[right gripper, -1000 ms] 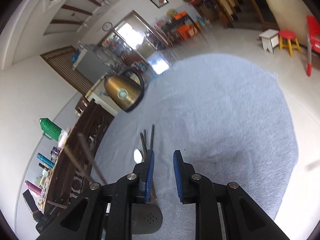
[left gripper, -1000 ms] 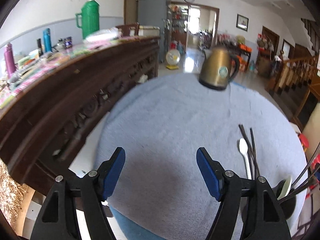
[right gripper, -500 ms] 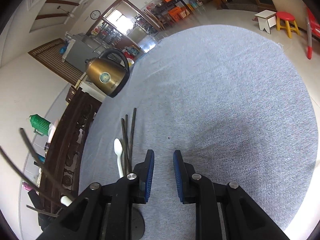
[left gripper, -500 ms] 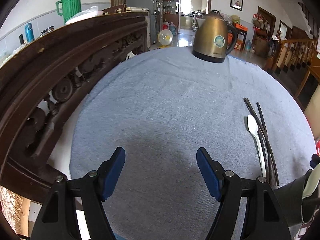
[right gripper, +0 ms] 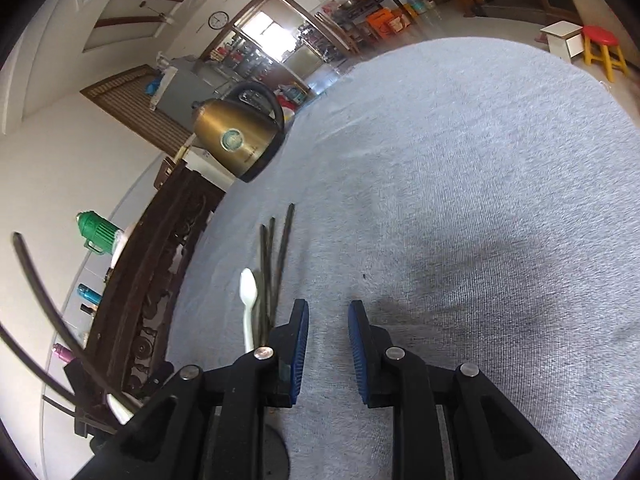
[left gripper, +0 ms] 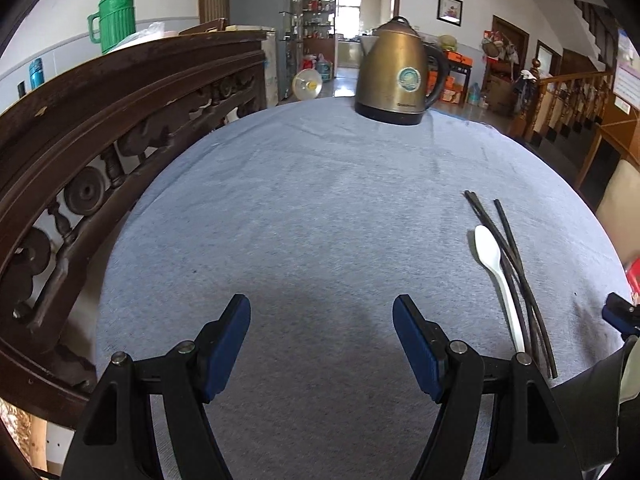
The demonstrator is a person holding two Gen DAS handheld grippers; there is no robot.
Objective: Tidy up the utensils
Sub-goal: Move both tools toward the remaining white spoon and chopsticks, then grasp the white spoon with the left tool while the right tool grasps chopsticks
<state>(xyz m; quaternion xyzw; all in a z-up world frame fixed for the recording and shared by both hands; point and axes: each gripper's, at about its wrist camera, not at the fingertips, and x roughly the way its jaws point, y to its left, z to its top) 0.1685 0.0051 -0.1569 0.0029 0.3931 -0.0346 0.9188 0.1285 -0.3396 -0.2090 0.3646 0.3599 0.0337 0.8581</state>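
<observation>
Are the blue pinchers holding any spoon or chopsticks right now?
No. The left gripper and right gripper hold nothing; the white spoon and chopsticks lie on the cloth.

A pale blue-grey woven cloth [left gripper: 320, 208] covers the round bench. On it lie a plain white plastic spoon [left gripper: 496, 276] and dark brown thin chopsticks [left gripper: 516, 268]. The brass-coloured metal kettle [left gripper: 394, 76] has a black base and a round teal badge. Both black tools carry blue pads [left gripper: 224, 348].

Cloth-covered table [left gripper: 320, 220] bears kettle [left gripper: 394, 74], spoon [left gripper: 494, 264], chopsticks [left gripper: 516, 268] (perhaps three).
</observation>
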